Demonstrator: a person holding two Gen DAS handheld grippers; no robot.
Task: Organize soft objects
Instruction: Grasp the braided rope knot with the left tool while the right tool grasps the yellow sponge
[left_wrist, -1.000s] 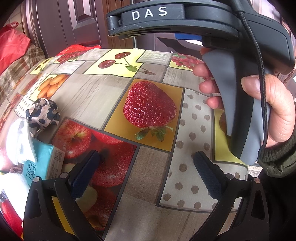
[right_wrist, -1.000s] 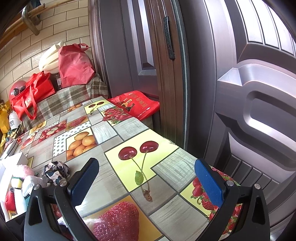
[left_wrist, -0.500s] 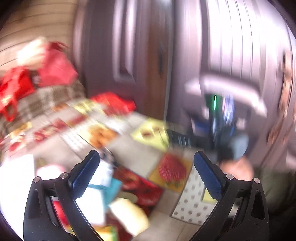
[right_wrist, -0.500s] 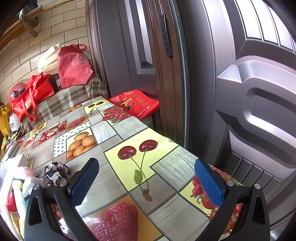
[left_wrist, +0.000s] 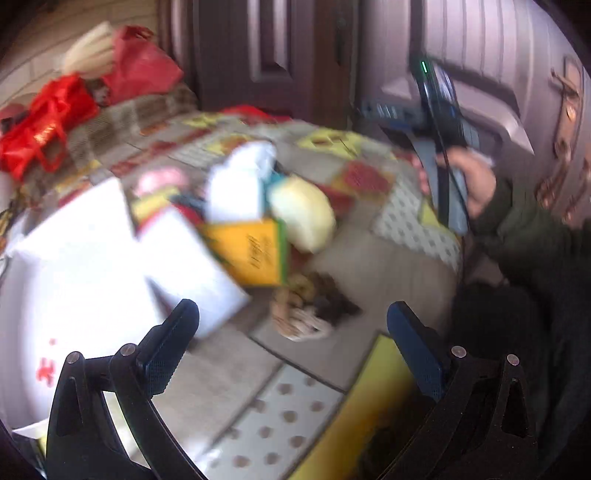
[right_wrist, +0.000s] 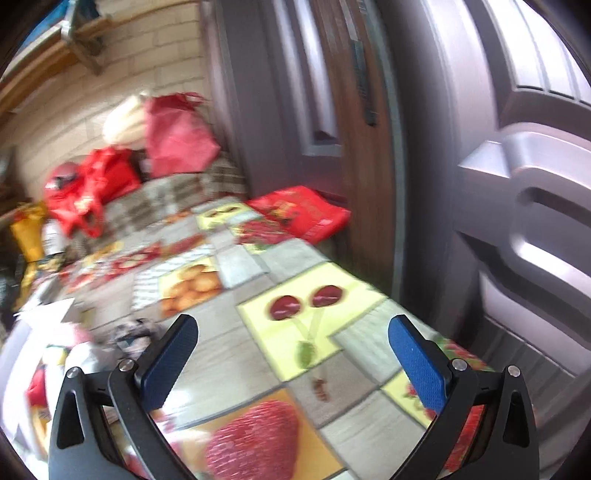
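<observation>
Lying mid-frame just above the left gripper (left_wrist: 291, 332), whose fingers stand wide apart and empty, a brown-and-cream crumpled cloth (left_wrist: 310, 308) looks blurred; the right gripper (right_wrist: 293, 354) gapes wide too.

Fruit-print tablecloth (right_wrist: 258, 369), yellow packet (left_wrist: 251, 254), red bags (right_wrist: 96, 192)

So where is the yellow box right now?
In the left wrist view the yellow box sits mid-frame on the fruit-print tablecloth, between the white carton on its left and a pale yellow soft lump at its upper right.
</observation>
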